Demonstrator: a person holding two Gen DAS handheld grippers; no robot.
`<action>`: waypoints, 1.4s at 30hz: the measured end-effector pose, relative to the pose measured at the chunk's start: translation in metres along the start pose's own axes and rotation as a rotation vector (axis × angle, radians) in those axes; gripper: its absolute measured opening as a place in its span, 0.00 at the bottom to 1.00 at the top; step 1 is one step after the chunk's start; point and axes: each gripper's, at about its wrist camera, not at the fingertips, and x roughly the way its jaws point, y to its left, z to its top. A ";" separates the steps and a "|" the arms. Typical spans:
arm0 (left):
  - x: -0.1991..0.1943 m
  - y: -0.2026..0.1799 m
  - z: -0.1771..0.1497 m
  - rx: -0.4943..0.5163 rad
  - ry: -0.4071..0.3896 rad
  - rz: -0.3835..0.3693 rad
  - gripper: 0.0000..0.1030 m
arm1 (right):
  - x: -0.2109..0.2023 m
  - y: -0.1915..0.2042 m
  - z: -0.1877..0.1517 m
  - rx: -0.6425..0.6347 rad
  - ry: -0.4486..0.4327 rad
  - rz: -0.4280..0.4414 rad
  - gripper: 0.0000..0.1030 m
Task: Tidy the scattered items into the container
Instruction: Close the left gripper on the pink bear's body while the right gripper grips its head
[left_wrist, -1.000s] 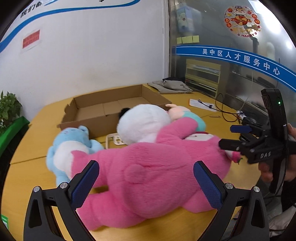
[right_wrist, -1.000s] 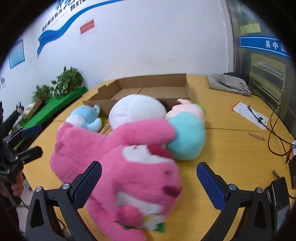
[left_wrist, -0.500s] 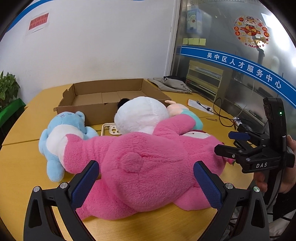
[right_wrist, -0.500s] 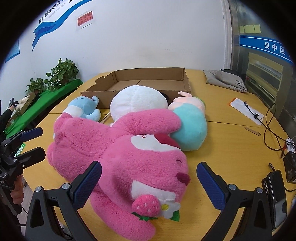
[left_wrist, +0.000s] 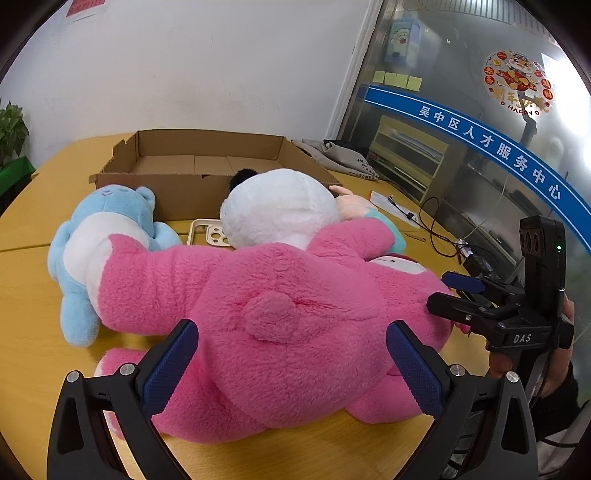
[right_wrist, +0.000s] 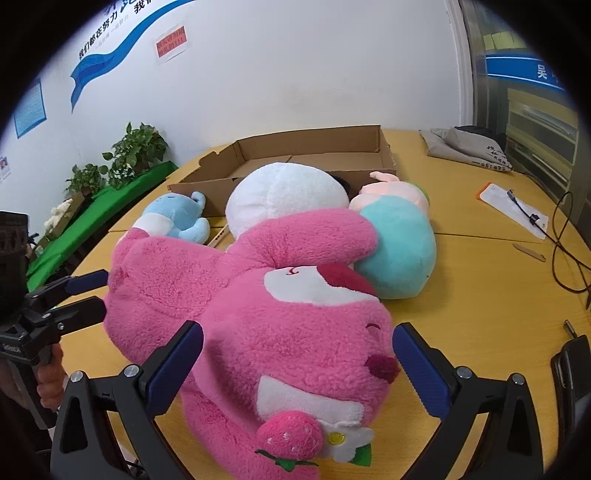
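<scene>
Wooden table (left_wrist: 26, 229): pink plush bear (left_wrist: 280, 314) before cardboard box (left_wrist: 207, 166), untouched

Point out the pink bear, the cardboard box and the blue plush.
pink bear (right_wrist: 295, 332): right wrist view, on its face.
cardboard box (left_wrist: 184, 192): left wrist view, near outer wall.
blue plush (left_wrist: 92, 236): left wrist view, white belly.

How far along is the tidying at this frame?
Nothing looks done: the cardboard box shows bare floor. In hand: the left gripper and right gripper, both open, straddle the pink bear at opposite ends, neither closed on it. Left: the bear, blue plush, white plush, teal plush and phone case all lie on the table.
</scene>
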 end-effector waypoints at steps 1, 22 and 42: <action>0.002 0.002 0.000 -0.004 0.006 0.002 1.00 | 0.001 -0.001 -0.001 0.006 0.000 0.007 0.99; 0.035 0.036 -0.003 -0.118 0.102 -0.097 0.60 | 0.049 -0.036 -0.019 0.091 0.035 0.156 0.99; 0.036 0.020 -0.004 -0.029 0.108 -0.081 0.58 | 0.030 -0.051 -0.023 0.101 0.000 0.133 0.98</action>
